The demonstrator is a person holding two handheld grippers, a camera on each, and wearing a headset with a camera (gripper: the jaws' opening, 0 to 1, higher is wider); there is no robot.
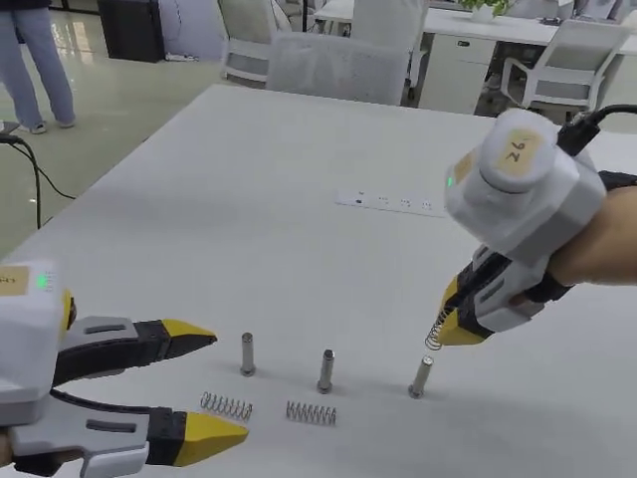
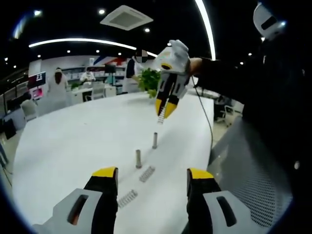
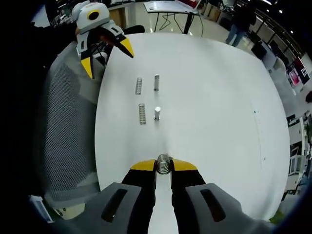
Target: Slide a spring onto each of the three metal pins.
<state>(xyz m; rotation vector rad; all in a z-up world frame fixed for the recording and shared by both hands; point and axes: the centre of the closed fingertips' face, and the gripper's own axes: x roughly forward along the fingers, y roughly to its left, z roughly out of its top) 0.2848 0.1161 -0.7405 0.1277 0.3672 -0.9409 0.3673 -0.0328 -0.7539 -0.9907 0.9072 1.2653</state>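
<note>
Your right gripper (image 1: 460,329) pinches a spring (image 1: 436,331) between jaws pressed nearly together above the white table (image 1: 249,199). Your left gripper (image 1: 229,386) hangs low at the near edge with its jaws spread wide, holding nothing.

The head view takes in the whole row standing upright: left pin (image 1: 248,355), middle pin (image 1: 325,370) and right pin (image 1: 421,377). Two loose springs lie flat just in front of them, the first loose spring (image 1: 226,405) and the second loose spring (image 1: 311,412), both lengthwise along the row.

The right gripper view looks straight down the held spring's bore, so it reads as a ring caught at the yellow tips. The left gripper view gives its side instead: a short coil poking out past those tips.

The held spring's long axis slants, with the free end pointing down towards the table. That end sits just above the right pin's top and a little beyond it, not touching. The loose springs lie between your spread left jaws and the pins.
</note>
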